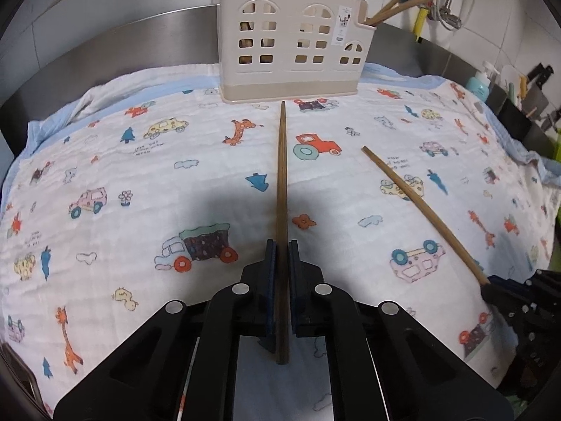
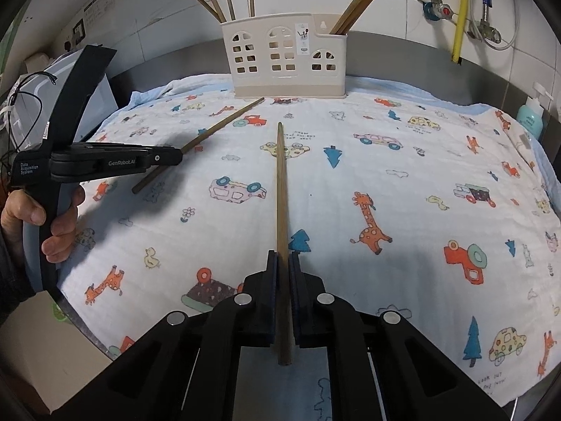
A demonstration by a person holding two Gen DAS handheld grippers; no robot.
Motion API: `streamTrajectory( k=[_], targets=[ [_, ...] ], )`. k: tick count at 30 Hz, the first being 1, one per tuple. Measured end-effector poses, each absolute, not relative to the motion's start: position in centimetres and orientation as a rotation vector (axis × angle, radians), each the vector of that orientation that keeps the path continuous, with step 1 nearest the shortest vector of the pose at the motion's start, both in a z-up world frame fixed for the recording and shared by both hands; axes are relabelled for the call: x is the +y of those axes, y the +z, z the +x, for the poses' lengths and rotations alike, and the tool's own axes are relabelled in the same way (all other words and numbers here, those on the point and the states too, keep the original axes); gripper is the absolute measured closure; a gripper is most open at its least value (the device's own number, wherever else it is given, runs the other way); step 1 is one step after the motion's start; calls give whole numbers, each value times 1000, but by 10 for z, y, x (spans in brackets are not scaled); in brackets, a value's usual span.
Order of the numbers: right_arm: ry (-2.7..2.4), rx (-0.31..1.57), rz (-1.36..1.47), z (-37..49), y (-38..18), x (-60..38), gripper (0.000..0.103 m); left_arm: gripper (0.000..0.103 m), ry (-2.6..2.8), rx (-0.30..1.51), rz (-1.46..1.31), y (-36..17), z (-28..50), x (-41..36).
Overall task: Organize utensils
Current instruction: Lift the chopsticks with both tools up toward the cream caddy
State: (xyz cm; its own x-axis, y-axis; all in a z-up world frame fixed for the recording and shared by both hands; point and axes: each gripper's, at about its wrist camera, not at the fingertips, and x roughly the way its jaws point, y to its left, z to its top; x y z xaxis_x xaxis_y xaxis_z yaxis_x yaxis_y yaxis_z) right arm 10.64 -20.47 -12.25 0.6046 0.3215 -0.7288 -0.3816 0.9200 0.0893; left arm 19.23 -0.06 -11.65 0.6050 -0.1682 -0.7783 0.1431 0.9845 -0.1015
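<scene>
Both claws are loaded. My left claw (image 1: 282, 245) is clamped tight on 1 chopstick (image 1: 281, 182), which runs straight out between the pads toward the holder (image 1: 291, 45). My right claw (image 2: 283, 254) is closed just as hard on a 2nd chopstick (image 2: 280, 189), tip aimed at the same holder from further back. Neither stick rests on the cloth (image 1: 140, 161); both hang above it.

The holder stands at the far edge of the table, on the cloth, against the steel backsplash. Chopsticks already poke up from its left end and lean out of its low right pocket (image 2: 336, 40).

Risks, as I judge them: each stick is a thin, smooth, tapered wooden rod held near its thick end, so a long lever sticks out ahead of the pads. A knock on the holder's rim could swivel it in the grip or push it back through. The holder is light cream plastic pierced with window cutouts, so a tip could snag in 1 of those, or a shove could tip the whole thing. The cloth is soft, puckered cotton, so footing under the holder is spongy. With 2 sticks converging on 1 target, they could cross.
</scene>
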Motion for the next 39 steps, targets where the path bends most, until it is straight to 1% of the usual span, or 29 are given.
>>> streamTrajectory(
  k=[7,16,22,30,39],
  targets=[
    [415,779,-77,104,-101,-206,96,98,-193,874,-83,-98,186,10],
    [442,661,-55,120,-44,-205,96,98,-194,781,-122,-57,193,17],
    [462,589,-17,143,-11,-203,97,98,-200,723,-125,-39,203,18],
    [495,555,-1,175,20,-195,97,98,-204,700,-99,-21,212,18],
    [503,537,-34,213,87,-210,97,98,-208,674,-84,14,225,24]
  ],
)
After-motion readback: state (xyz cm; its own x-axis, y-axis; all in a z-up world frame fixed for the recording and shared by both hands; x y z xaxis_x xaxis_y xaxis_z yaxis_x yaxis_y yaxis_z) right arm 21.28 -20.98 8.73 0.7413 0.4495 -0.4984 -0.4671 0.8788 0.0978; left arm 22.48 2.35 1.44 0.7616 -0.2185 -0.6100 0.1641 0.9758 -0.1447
